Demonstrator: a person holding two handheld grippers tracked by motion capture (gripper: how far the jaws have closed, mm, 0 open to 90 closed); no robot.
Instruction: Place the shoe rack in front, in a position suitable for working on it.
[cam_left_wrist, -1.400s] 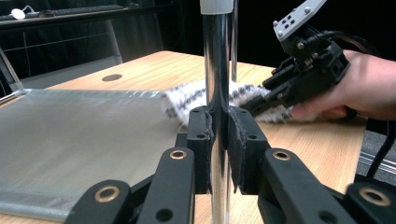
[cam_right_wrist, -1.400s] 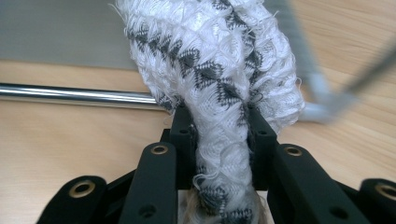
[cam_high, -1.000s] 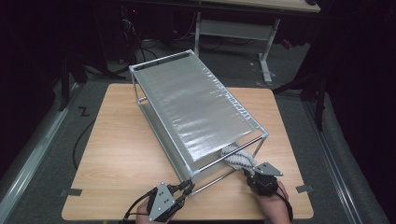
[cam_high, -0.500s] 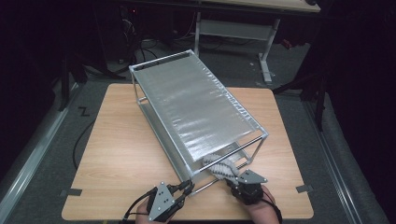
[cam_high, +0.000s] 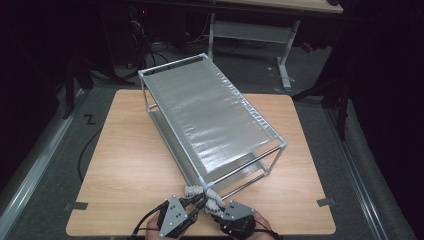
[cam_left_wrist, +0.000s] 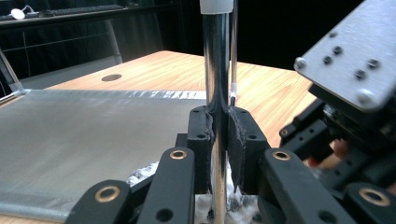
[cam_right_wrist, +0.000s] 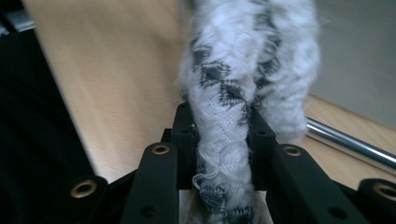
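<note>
Pale wood forms the one tabletop (cam_high: 125, 165) in the high view, bearing one silver metal-tube rack (cam_high: 210, 117) with two mesh shelves. At the rack's near corner a white-and-grey woolly sock (cam_high: 200, 192) lies draped around the corner post's foot, between the two grippers: the left gripper (cam_high: 192, 204) just left of it, the right gripper (cam_high: 216, 209) just right of it, both touching it.

From the left gripper view, the left gripper (cam_left_wrist: 219, 140) pinches one upright chrome post (cam_left_wrist: 215, 74), jaws pressed on it from both sides; the fuzzy sock (cam_left_wrist: 142, 175) bunches just below the jaws, at the post's foot.

From the right gripper view, the right gripper (cam_right_wrist: 219, 135) clamps the one sock (cam_right_wrist: 233, 79), which rises between and beyond its jaws; one chrome rail (cam_right_wrist: 345, 140) lies beside it.
</note>
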